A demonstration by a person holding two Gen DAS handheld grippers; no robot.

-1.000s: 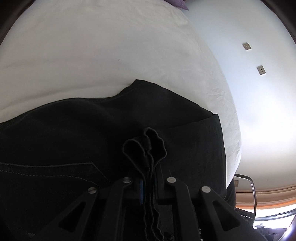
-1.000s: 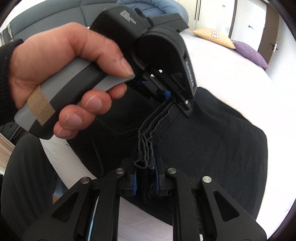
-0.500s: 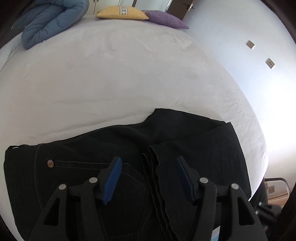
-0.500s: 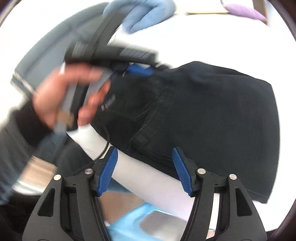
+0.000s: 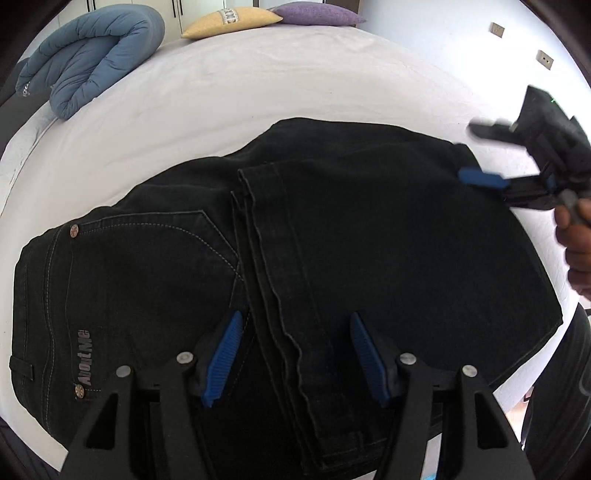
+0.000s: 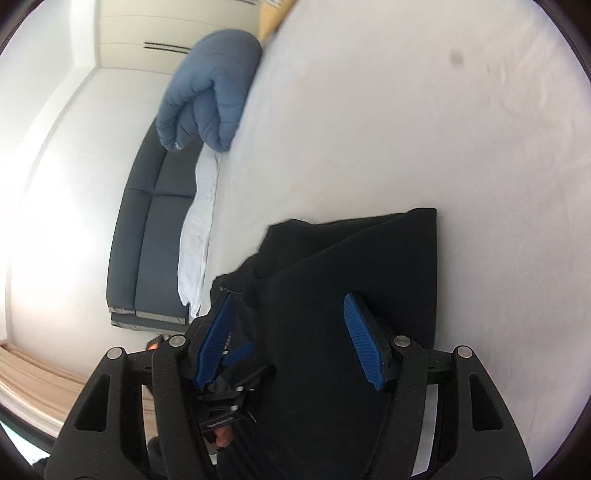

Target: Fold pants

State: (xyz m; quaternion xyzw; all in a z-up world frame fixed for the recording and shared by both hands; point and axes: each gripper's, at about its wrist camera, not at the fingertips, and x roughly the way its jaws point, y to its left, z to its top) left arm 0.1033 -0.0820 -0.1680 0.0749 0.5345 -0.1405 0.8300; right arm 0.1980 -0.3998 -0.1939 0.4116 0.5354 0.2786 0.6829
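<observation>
1. Black denim pants (image 5: 369, 236): folded over, lying flat on the white bed sheet (image 5: 258, 81), directly below and ahead of the left gripper (image 5: 295, 360).
2. Upper layer: the leg ends, stacked, with hem edges (image 5: 269, 266) forming a wavy band of several thicknesses that runs away from the left gripper's gap toward the far side.
3. Lower layer, to the left of the left gripper: the seat, showing a back pocket (image 5: 177, 240) with pale stitching, two copper rivets, a belt loop and a grey "AboutMe" label (image 5: 84, 358).
4. To the right of the left gripper: smooth plain fabric, ending in a straight folded edge near the mattress side.
5. Left gripper: released, blue pads apart, hem band seen between them but not pressed.
6. Right gripper (image 6: 291, 341): released, jaws closing slightly, blue pads clear of the cloth; dark fabric of the pants (image 6: 351, 266) seen beyond and between them, with one square corner on the sheet ahead.
7. From the left wrist view: right gripper (image 5: 491, 158) blurred, at the far right corner of the pants, carried by a hand (image 5: 578, 240).
8. Beyond the pants, at the far end of the bed: rolled blue duvet (image 5: 92, 55), yellow pillow (image 5: 229, 20), purple pillow (image 5: 317, 13).
</observation>
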